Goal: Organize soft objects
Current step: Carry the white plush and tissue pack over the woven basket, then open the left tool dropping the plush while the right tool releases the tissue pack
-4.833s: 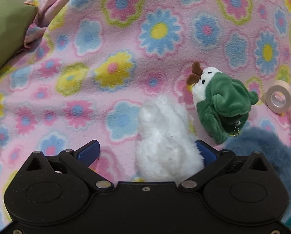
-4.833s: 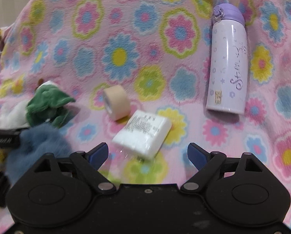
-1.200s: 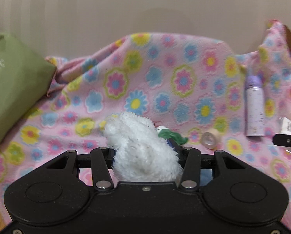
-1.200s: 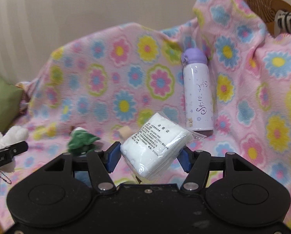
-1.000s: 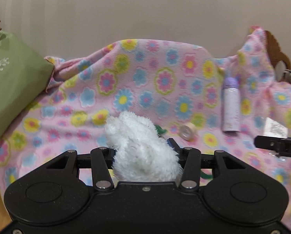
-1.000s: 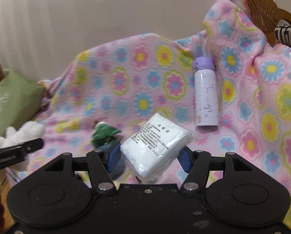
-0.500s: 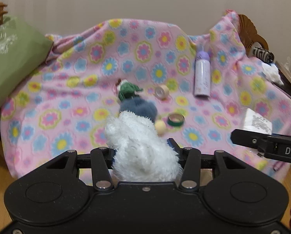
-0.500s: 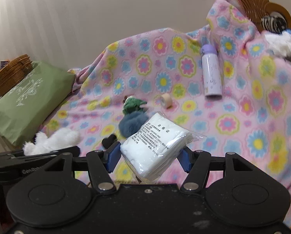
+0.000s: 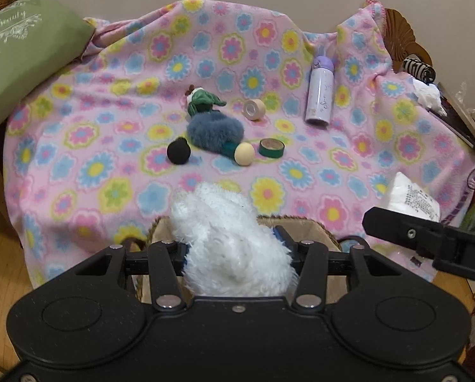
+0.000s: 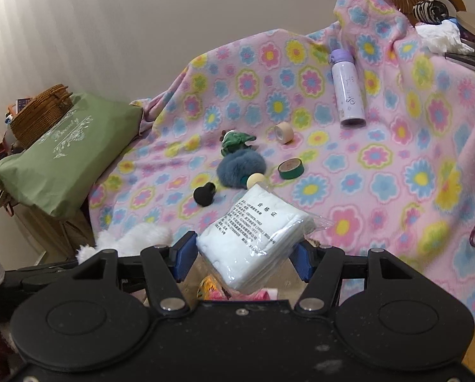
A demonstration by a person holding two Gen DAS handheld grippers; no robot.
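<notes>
My left gripper (image 9: pixel 234 245) is shut on a fluffy white plush toy (image 9: pixel 231 238), held over a woven basket (image 9: pixel 317 226) that stands in front of the blanket's edge. My right gripper (image 10: pixel 244 251) is shut on a white packet of cotton pads in clear plastic (image 10: pixel 256 235), above the same basket, where colourful contents (image 10: pixel 212 288) show between the jaws. The packet (image 9: pixel 409 195) and the right gripper's finger (image 9: pixel 428 238) also appear at the right of the left wrist view. On the flowered pink blanket (image 9: pixel 110 146) lie a green plush (image 9: pixel 202 100) and a blue-grey furry plush (image 9: pixel 215 130).
Also on the blanket: a black ball-shaped thing (image 9: pixel 178 151), a cream ball (image 9: pixel 244 154), a green tape roll (image 9: pixel 271 148), a beige tape roll (image 9: pixel 254 109), a lilac bottle (image 9: pixel 320 95). A green cushion (image 10: pixel 65 152) and wicker basket (image 10: pixel 40 114) sit left. Wooden floor (image 9: pixel 2 273) lies below.
Both grippers have pulled back from the blanket with their loads, so the whole blanket shows. The woven basket has come into view under them.
</notes>
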